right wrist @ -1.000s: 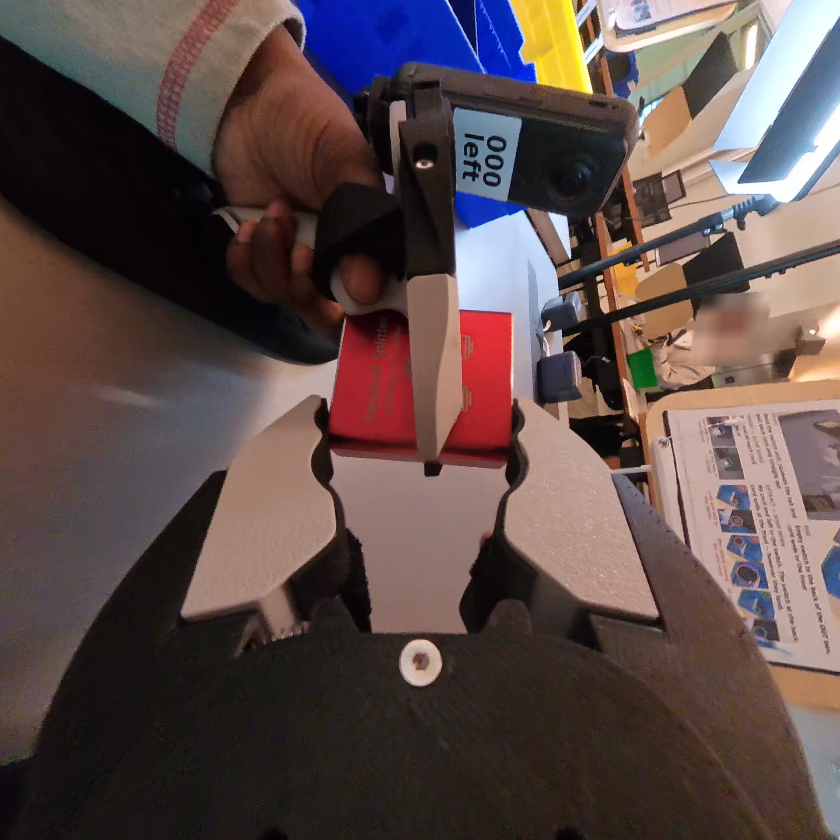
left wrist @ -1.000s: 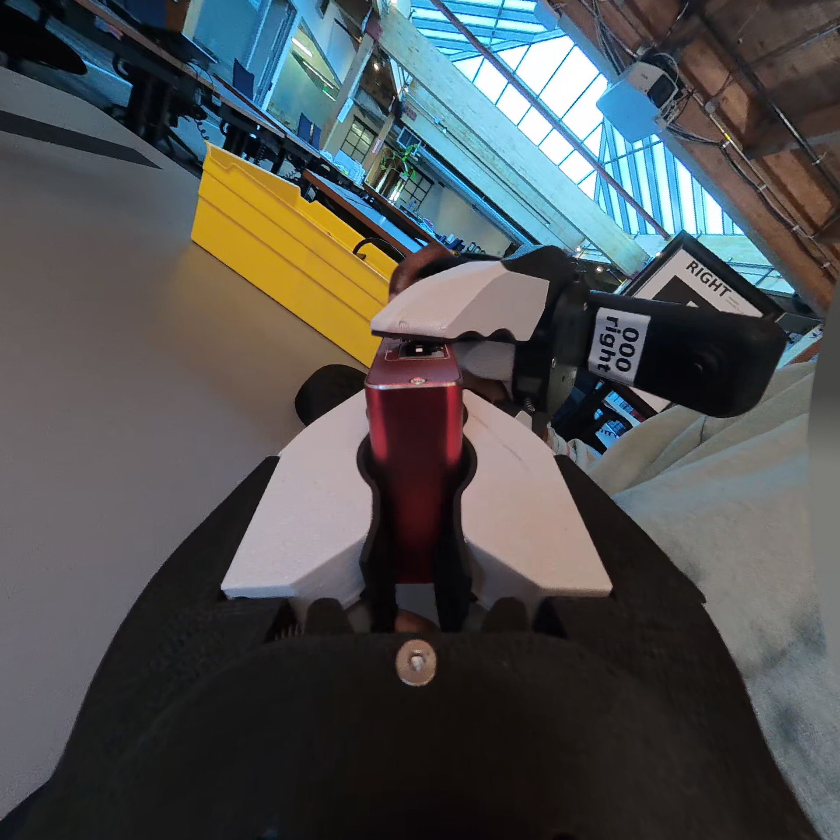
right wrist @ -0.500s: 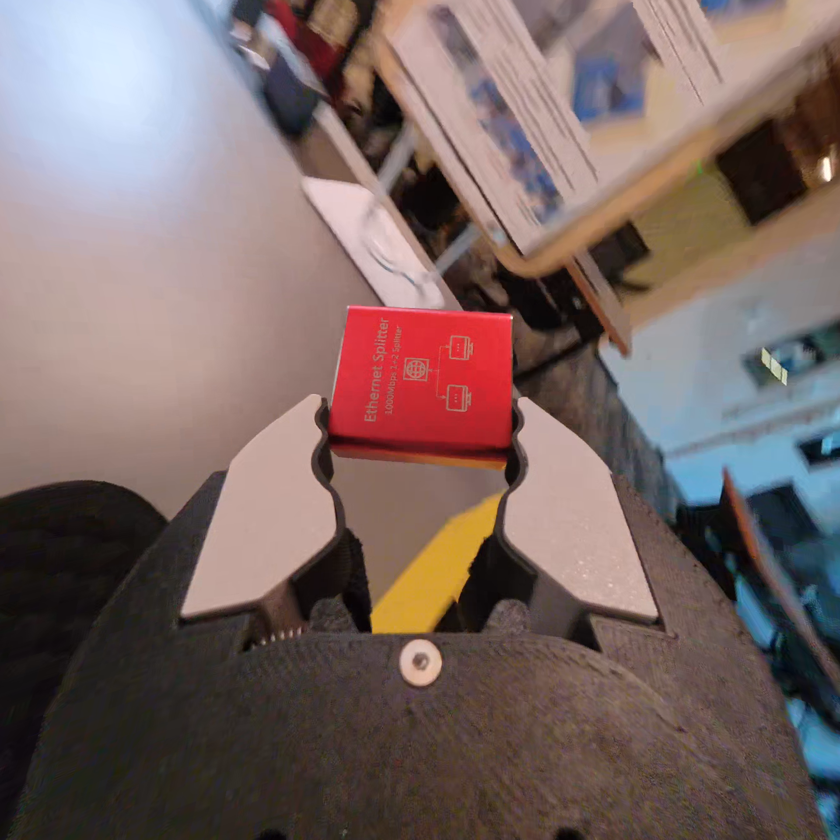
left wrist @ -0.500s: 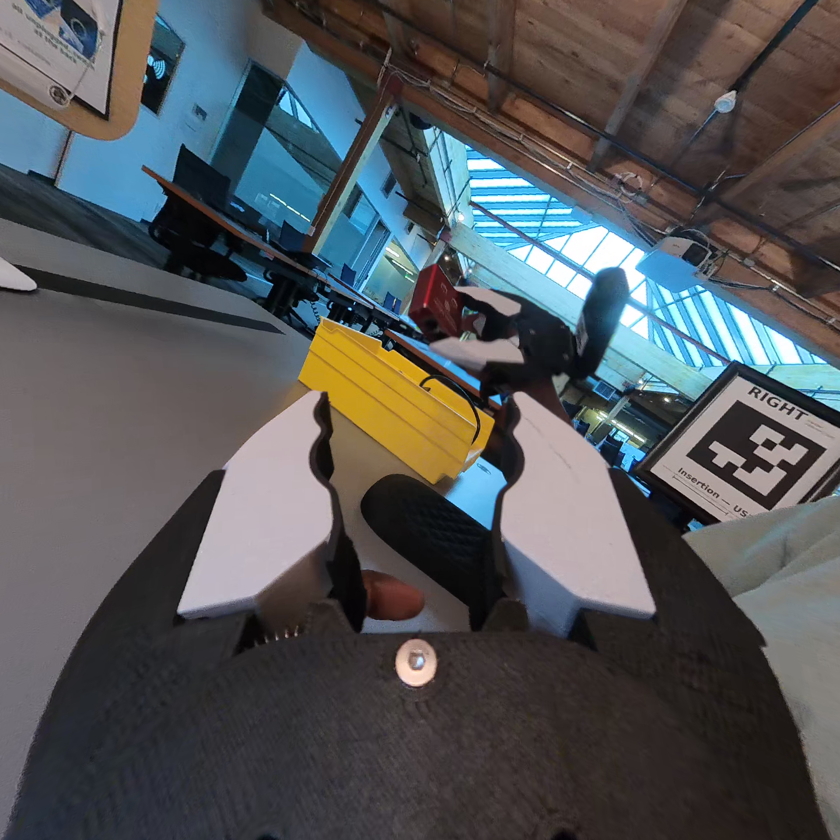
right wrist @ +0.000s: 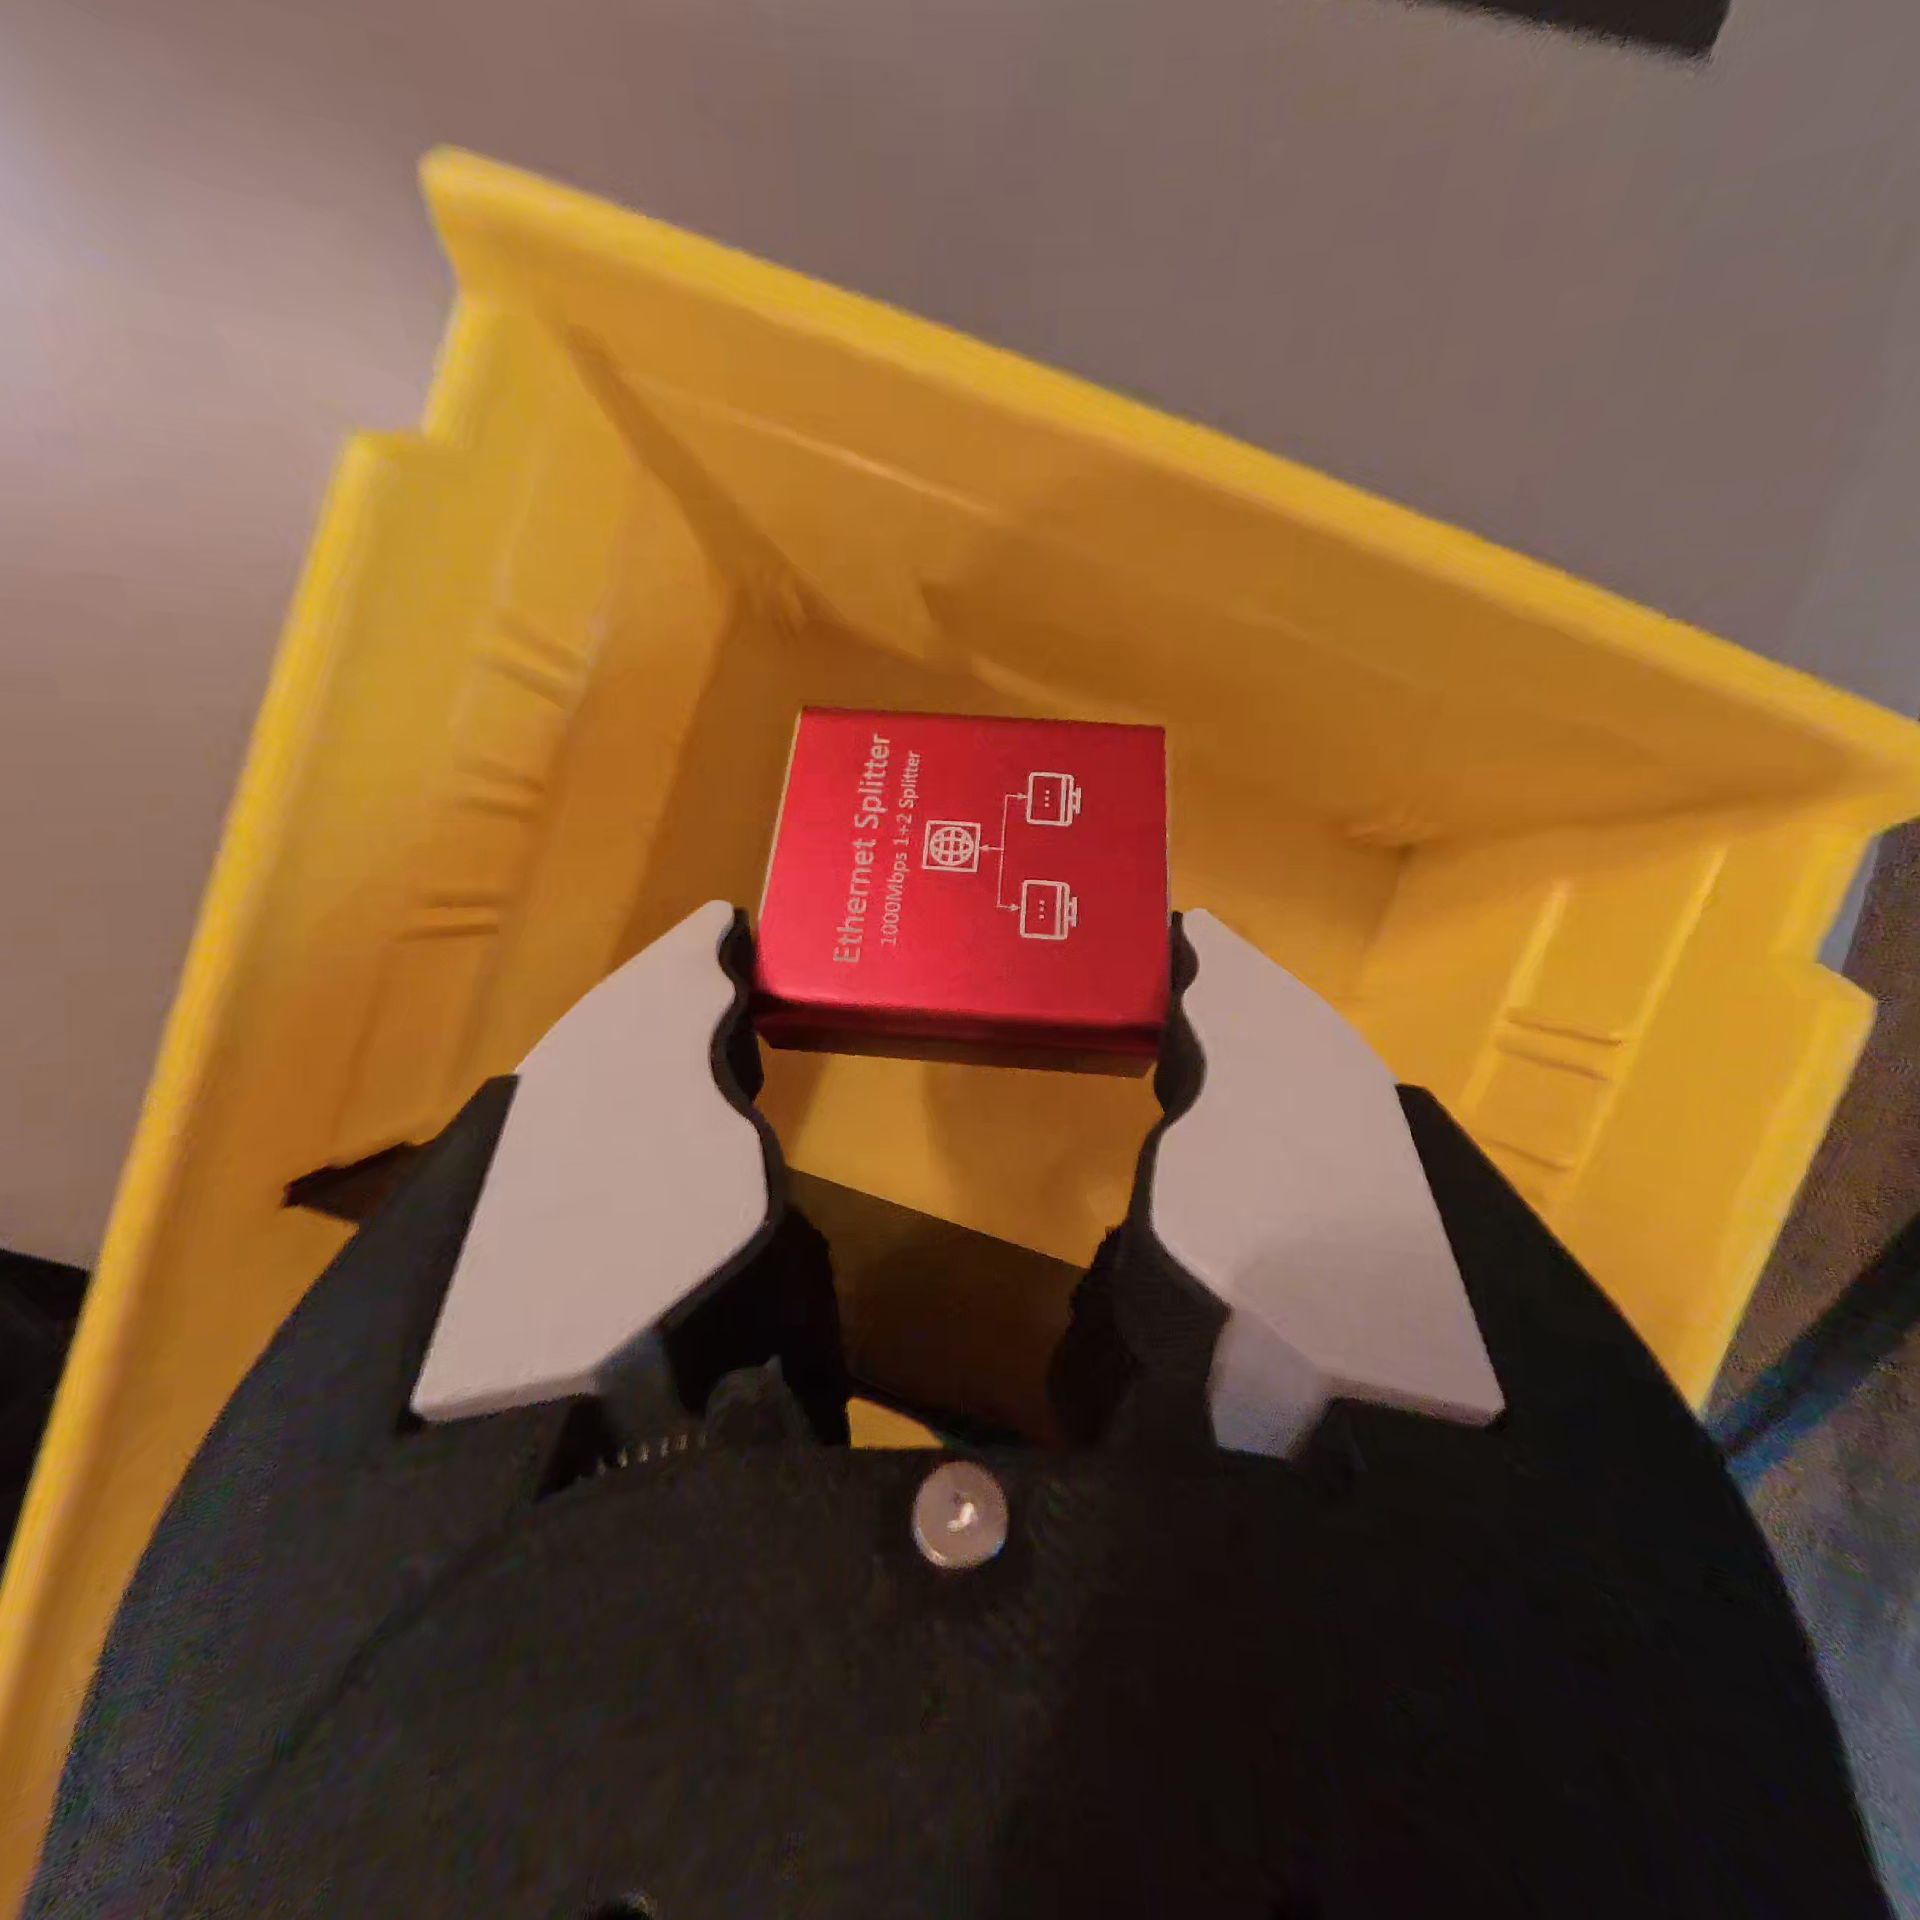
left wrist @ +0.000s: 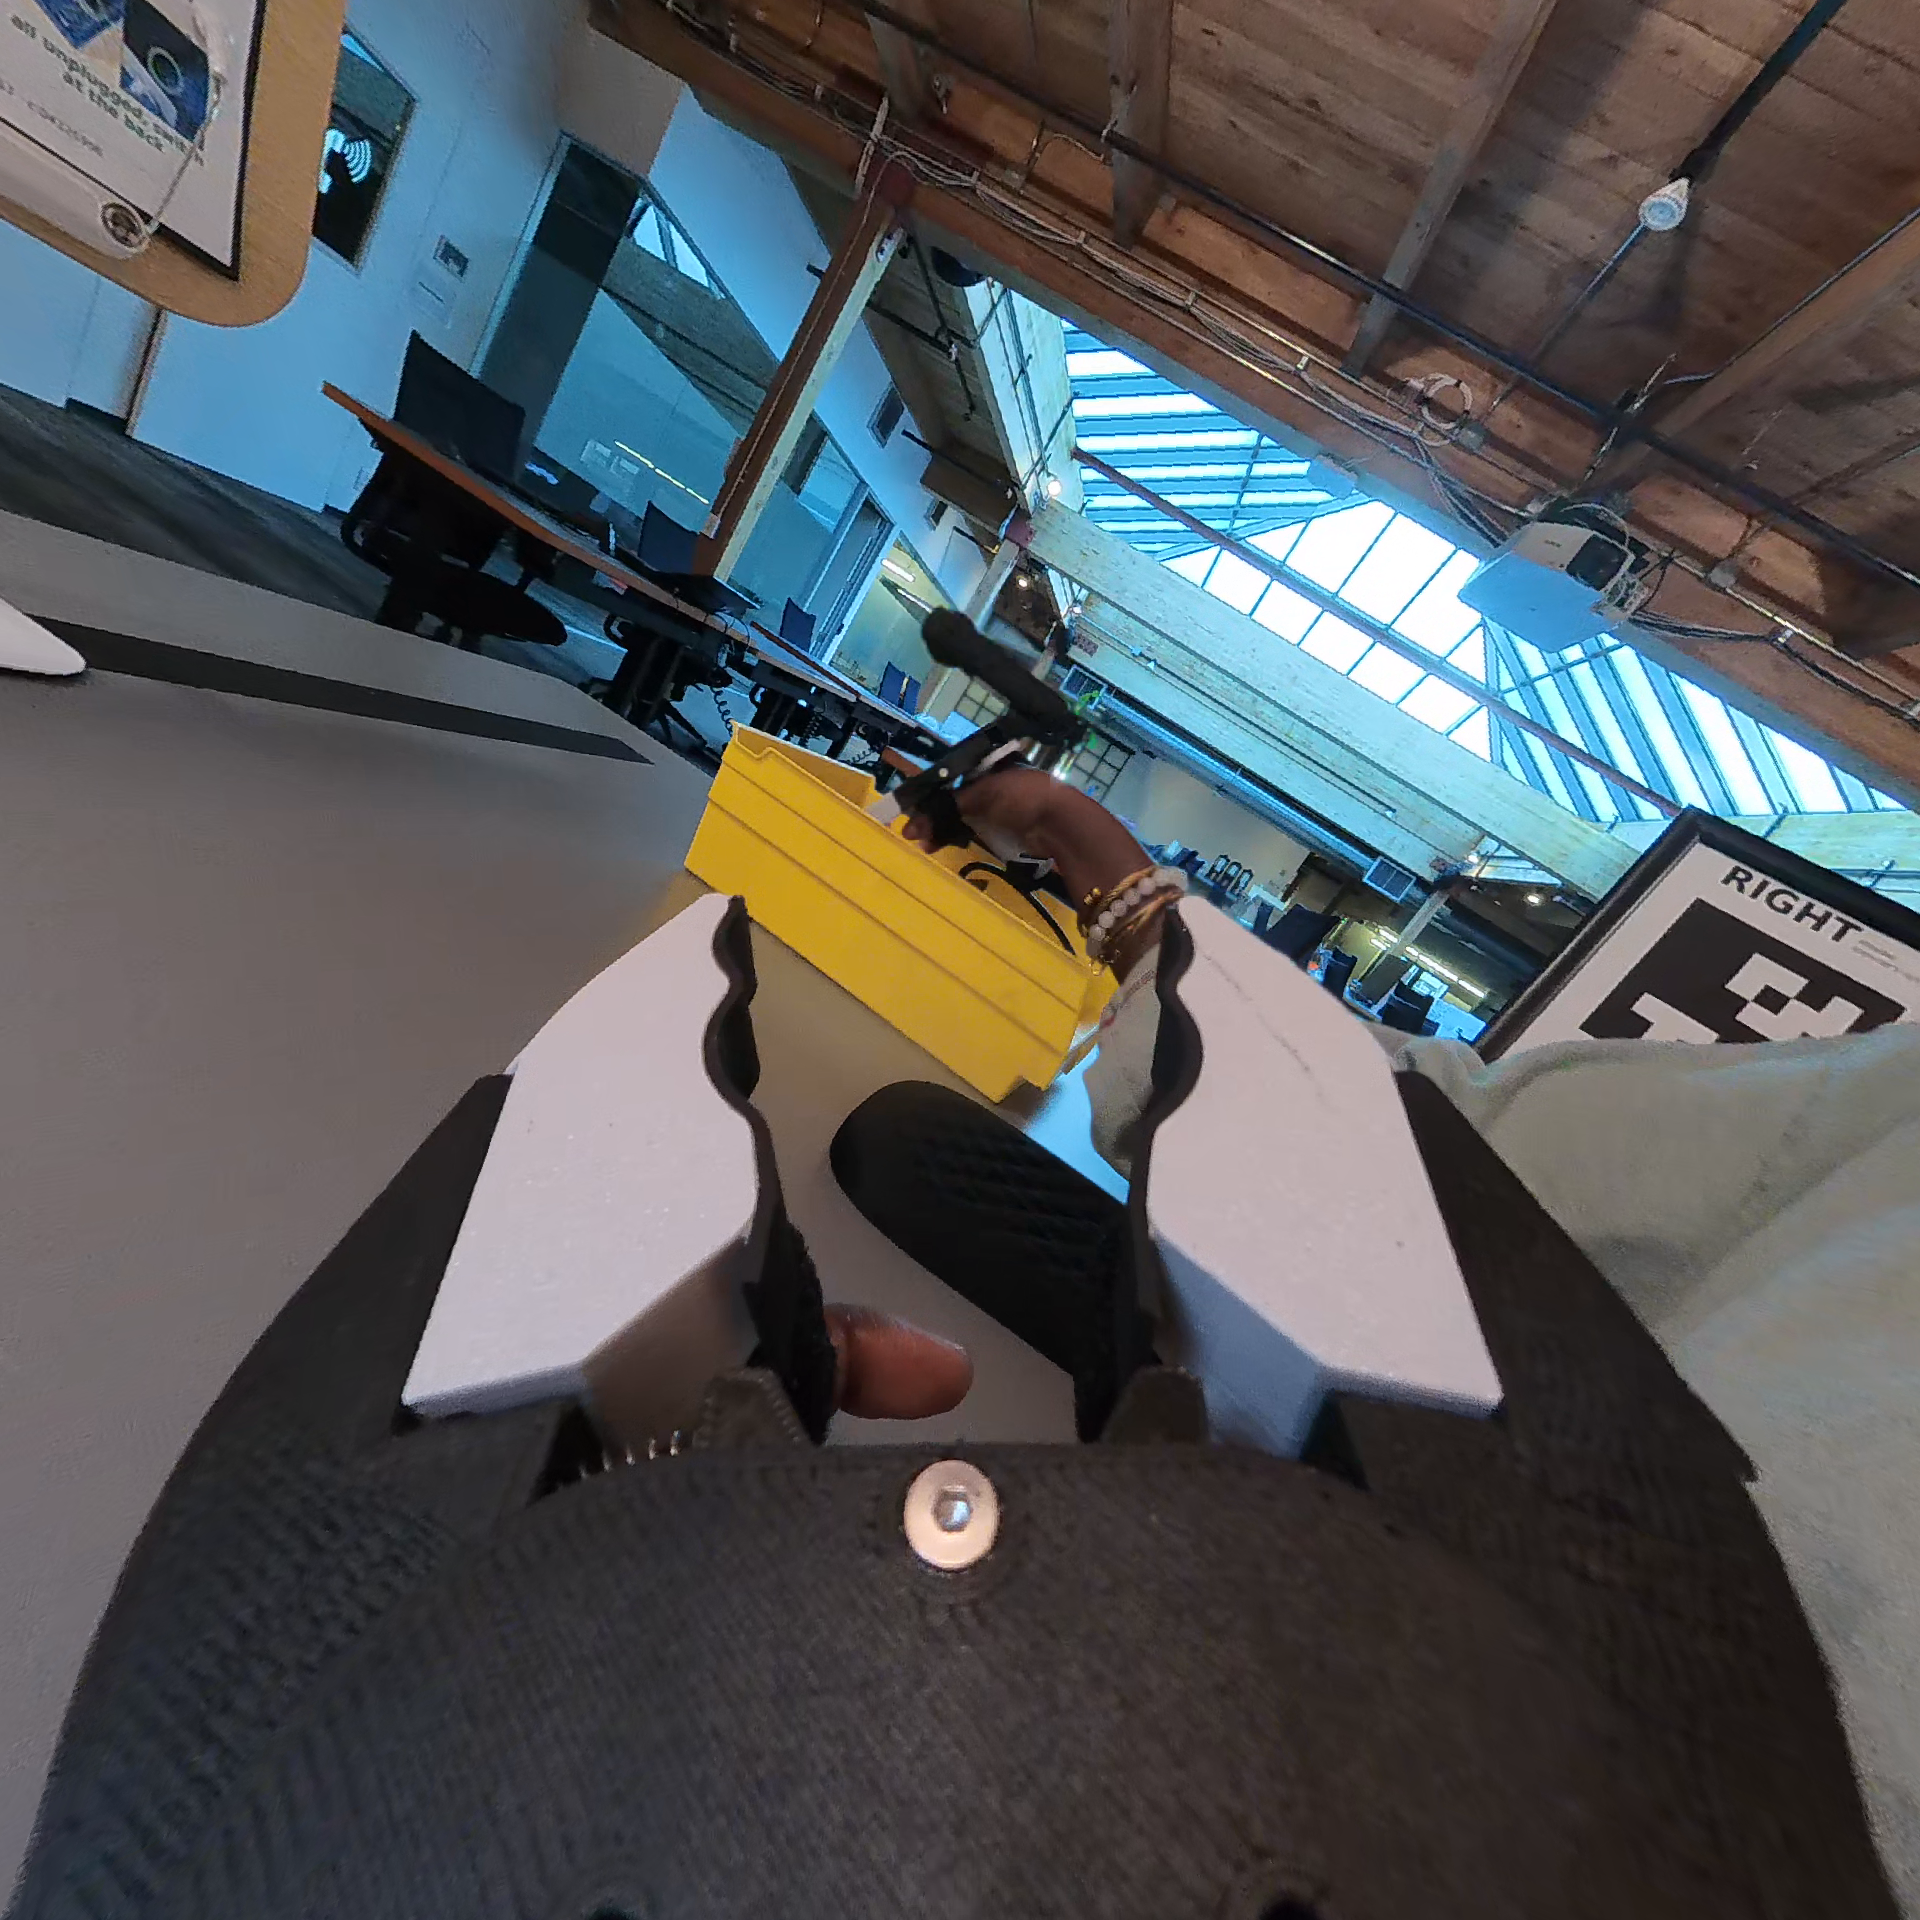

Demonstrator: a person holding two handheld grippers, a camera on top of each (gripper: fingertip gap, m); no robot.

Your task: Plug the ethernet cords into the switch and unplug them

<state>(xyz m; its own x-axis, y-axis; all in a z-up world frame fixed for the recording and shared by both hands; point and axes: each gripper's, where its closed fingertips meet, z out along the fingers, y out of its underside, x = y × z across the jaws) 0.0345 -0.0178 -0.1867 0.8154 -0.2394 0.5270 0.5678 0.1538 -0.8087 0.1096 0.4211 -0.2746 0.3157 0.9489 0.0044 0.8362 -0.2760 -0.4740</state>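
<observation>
— Two grippers, one switch: which has it?

— The right gripper [right wrist: 956, 971] does. Its jaws are clamped on the near end of the red switch [right wrist: 966, 873], flat face up, and it hangs over the inside of the yellow bin [right wrist: 1039, 540], not touching the floor of it as far as the right wrist view shows.

— And the left gripper [left wrist: 951, 997]?

— Released, jaws spread with nothing between them, low over the grey table [left wrist: 260, 987] and well apart from the bin. The left wrist view shows the person's hand [left wrist: 1039, 821] with the other tool up at the bin's rim.

— Any ethernet cords?

— A black cable [left wrist: 1023, 894] loops over the bin's edge by that hand; whether it is one of the cords cannot be told. No cord is seen plugged into the switch.

— So how far along?

— Judging by that, either the plugging has not begun, or the unplugging is over and the switch is being put away. The pictures cannot settle which; what seems left is setting the switch down.
</observation>
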